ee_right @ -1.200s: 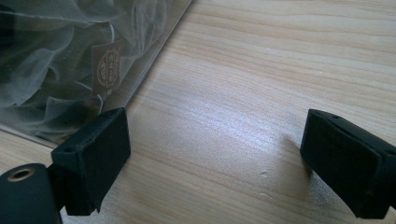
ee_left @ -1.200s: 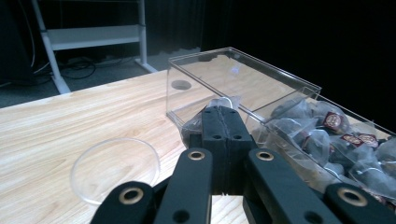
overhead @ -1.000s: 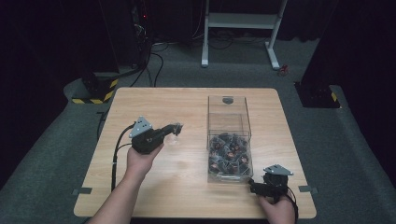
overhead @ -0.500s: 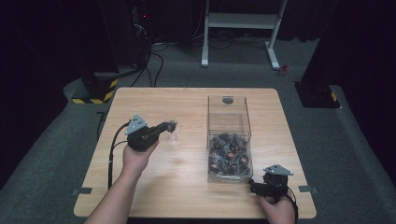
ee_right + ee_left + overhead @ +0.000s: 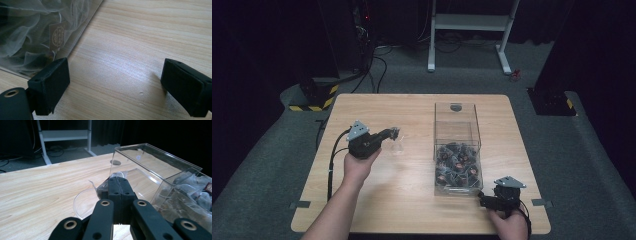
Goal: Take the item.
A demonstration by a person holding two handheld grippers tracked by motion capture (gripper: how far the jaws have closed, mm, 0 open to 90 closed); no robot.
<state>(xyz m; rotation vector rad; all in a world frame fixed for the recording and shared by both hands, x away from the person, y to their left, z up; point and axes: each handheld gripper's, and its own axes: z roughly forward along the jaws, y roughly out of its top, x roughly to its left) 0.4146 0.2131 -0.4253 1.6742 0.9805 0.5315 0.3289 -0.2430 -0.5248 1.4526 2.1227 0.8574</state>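
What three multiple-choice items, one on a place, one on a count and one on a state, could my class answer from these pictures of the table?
1. Where do the tea bags lie in the clear box?
A. at the end nearer the person
B. at the far end
C. spread evenly

2. How many clear boxes stand on the table?
A. one
B. two
C. three

3. How does the left hand-held gripper stand?
A. wide open
B. shut on a tea bag over a clear dish
C. lying flat, unheld

Answers: 1 A, the high view shows the far end bare. 2 A, the high view shows one. 3 B, its own view shows the jaws pressed together with the bag between them.
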